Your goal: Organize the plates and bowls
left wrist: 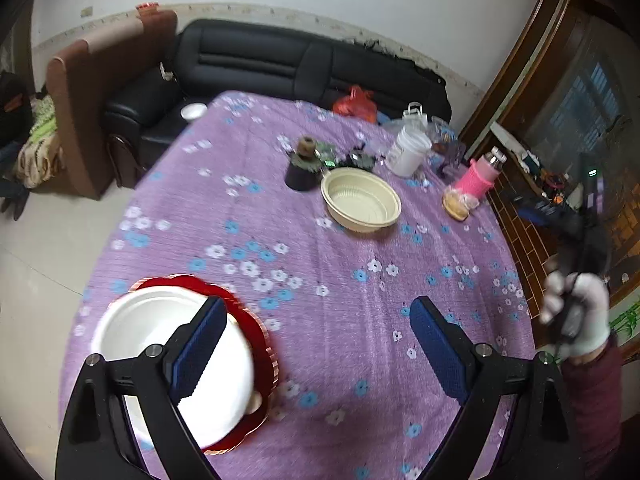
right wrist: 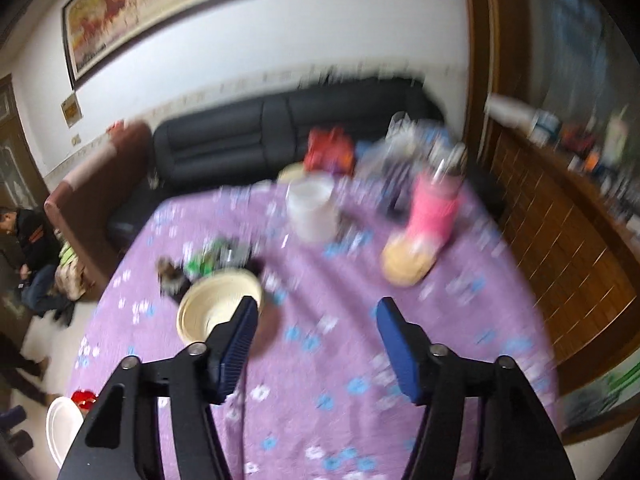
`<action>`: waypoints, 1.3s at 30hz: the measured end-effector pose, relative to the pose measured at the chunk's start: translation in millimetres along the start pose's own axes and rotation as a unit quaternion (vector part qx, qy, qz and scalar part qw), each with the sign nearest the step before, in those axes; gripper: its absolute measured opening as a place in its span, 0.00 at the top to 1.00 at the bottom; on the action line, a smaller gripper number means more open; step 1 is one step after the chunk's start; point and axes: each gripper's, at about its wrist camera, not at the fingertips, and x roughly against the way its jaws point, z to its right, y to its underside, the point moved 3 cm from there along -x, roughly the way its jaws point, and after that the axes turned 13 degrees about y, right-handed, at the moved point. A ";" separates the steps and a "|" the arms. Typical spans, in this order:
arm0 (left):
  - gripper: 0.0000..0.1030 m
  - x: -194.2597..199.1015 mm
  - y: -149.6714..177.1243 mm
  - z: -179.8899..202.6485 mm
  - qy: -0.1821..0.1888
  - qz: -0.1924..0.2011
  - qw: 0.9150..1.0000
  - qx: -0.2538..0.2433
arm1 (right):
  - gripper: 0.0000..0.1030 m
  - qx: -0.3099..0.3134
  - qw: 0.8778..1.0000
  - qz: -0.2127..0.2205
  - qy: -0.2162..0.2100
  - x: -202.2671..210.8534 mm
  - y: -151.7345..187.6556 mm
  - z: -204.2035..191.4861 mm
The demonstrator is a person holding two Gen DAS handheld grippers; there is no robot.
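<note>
A white plate (left wrist: 152, 332) lies on a red scalloped plate (left wrist: 256, 320) at the near left of the purple flowered tablecloth (left wrist: 320, 264). My left gripper (left wrist: 318, 320) is open and empty above the cloth, its left finger over the white plate. A cream bowl (left wrist: 360, 200) sits farther back at the middle. In the blurred right wrist view my right gripper (right wrist: 316, 316) is open and empty, with the cream bowl (right wrist: 212, 300) just beyond its left finger. The white plate (right wrist: 60, 428) and red plate (right wrist: 82, 398) show at the lower left there.
At the back of the table stand a white tub (left wrist: 408, 148), a pink-sleeved bottle (left wrist: 478, 178), a dark cup (left wrist: 300, 172), wrappers and a red bag (left wrist: 356, 104). A black sofa (left wrist: 280, 60) is behind; a wooden cabinet (left wrist: 560, 160) is at the right. My gloved right hand (left wrist: 576, 312) is at the table's right edge.
</note>
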 end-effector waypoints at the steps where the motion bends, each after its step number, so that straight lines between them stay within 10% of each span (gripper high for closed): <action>1: 0.10 -9.9 -2.0 -0.5 0.002 -0.007 1.000 0.003 | 0.39 -0.006 1.000 -0.023 -0.013 -21.8 10.7 -4.4; 11: 0.12 -108.3 -63.3 -24.1 -0.028 -0.062 0.997 0.033 | 0.39 -0.045 0.990 -0.108 -0.079 -121.3 34.8 -51.9; 15: 0.38 -142.5 -83.9 -45.8 -0.019 -0.075 0.994 0.073 | 0.39 -0.047 0.987 -0.117 -0.095 -141.7 29.2 -73.1; 19: 0.38 -166.5 -89.0 -59.4 -0.004 -0.070 0.991 0.112 | 0.41 -0.053 0.984 -0.140 -0.099 -168.5 29.6 -90.1; 24: 0.38 -191.0 -82.2 -67.4 -0.004 -0.089 0.988 0.126 | 0.84 -0.086 0.973 -0.179 -0.114 -193.6 38.8 -96.5; 39: 0.37 -186.8 -40.1 -49.0 0.030 -0.124 0.984 0.128 | 0.91 -0.038 0.947 -0.259 -0.188 -129.2 90.4 -64.2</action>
